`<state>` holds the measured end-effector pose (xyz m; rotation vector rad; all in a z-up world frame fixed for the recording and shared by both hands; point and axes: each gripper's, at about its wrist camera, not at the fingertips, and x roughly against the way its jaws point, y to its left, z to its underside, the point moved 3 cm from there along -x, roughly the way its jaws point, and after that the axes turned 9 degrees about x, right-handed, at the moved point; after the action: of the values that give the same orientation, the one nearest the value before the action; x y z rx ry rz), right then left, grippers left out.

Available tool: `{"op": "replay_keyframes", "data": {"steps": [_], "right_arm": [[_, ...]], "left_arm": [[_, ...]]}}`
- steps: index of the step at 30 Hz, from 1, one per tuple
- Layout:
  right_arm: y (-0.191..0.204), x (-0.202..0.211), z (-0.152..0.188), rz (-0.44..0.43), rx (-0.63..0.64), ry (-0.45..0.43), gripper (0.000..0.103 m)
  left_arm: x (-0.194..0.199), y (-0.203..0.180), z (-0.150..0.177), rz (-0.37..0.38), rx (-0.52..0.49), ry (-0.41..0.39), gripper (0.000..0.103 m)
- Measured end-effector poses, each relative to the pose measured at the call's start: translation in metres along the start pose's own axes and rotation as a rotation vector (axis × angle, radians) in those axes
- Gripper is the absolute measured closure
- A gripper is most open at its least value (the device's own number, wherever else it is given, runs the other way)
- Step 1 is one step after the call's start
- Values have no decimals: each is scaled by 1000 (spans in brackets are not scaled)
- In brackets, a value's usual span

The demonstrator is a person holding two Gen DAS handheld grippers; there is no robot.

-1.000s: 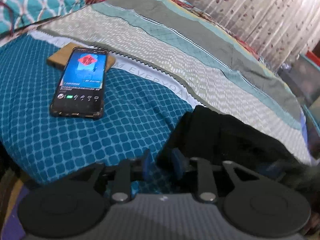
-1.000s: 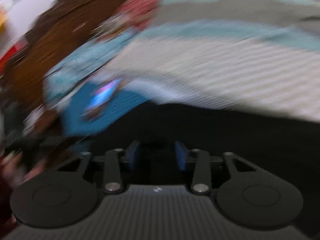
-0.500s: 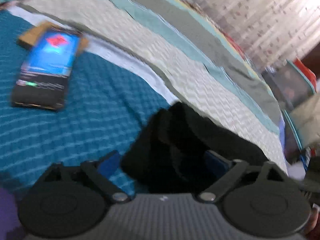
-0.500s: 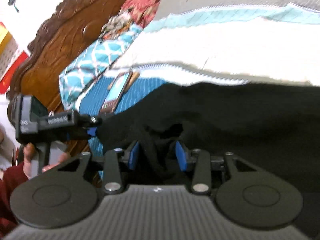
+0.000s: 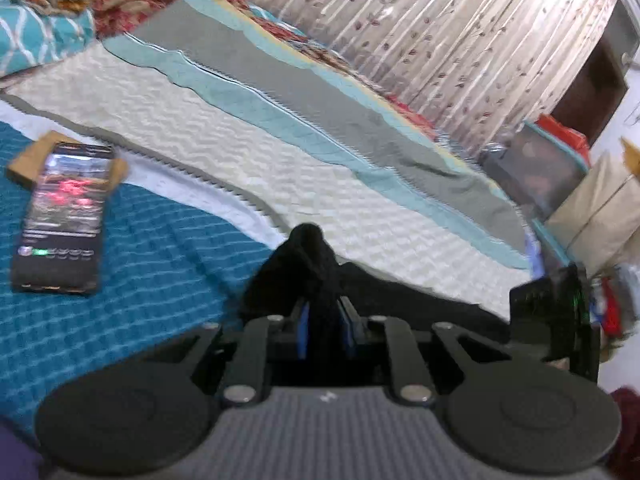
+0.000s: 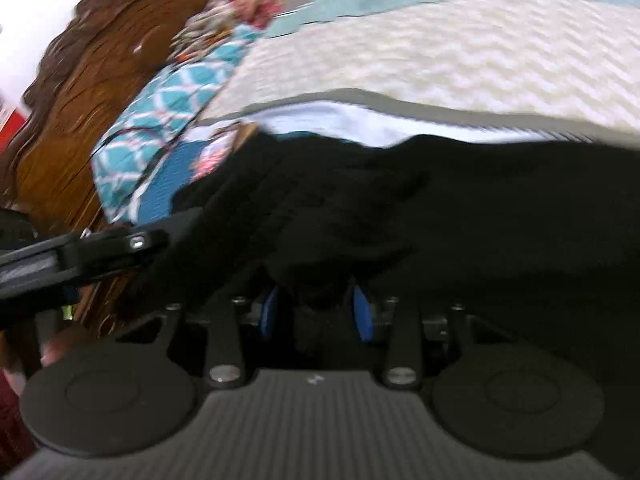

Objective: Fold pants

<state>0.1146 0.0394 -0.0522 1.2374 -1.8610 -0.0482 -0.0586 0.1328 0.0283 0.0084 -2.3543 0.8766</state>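
Observation:
The black pants (image 5: 304, 264) lie on the bed near its front edge. My left gripper (image 5: 324, 330) is shut on a bunched edge of the pants, which sticks up between the blue pads. In the right wrist view the pants (image 6: 460, 208) fill the middle as a wide black sheet. My right gripper (image 6: 316, 312) is shut on a fold of the black cloth, which covers the pads' tips. The left gripper (image 6: 100, 248) shows at the left of that view, and the right one (image 5: 552, 312) at the right of the left wrist view.
A phone (image 5: 64, 216) with a lit screen lies on a brown card on the teal blanket (image 5: 152, 264). A striped quilt (image 5: 320, 152) covers the bed. A wooden headboard (image 6: 80, 92), pillows (image 6: 176, 92), curtains (image 5: 440, 40) and boxes (image 5: 552, 168) surround it.
My left gripper opened wide, then shut on the pants' edge and raised it. The right gripper has kept its hold on the cloth, and the pants now spread across more of its view.

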Motion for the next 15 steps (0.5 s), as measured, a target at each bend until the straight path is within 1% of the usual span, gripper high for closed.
{"op": "replay_keyframes", "data": {"steps": [2, 3, 4, 6, 7, 9, 11, 13, 15], "right_arm": [[6, -17, 1, 18, 27, 43, 60], [7, -24, 3, 32, 41, 51, 60], [9, -26, 6, 38, 62, 38, 59], [10, -22, 6, 27, 72, 22, 57], [8, -13, 8, 14, 67, 18, 52], [2, 3, 8, -7, 46, 0, 50], [-9, 32, 13, 2, 38, -54, 46], [-26, 69, 26, 57, 36, -117, 46], [-53, 114, 45, 129, 4, -191, 46]], "left_arm": [[-7, 17, 4, -50, 51, 29, 88], [-7, 25, 4, -82, 77, 29, 85], [-5, 30, 3, -109, 97, 24, 79], [8, 38, -5, -121, 133, -6, 78], [16, 41, -11, -125, 150, -39, 78], [33, 45, -24, -139, 172, -102, 78], [43, 40, -35, -142, 156, -139, 78], [44, 22, -41, -118, 103, -143, 78], [35, -3, -42, -62, 33, -104, 78]]}}
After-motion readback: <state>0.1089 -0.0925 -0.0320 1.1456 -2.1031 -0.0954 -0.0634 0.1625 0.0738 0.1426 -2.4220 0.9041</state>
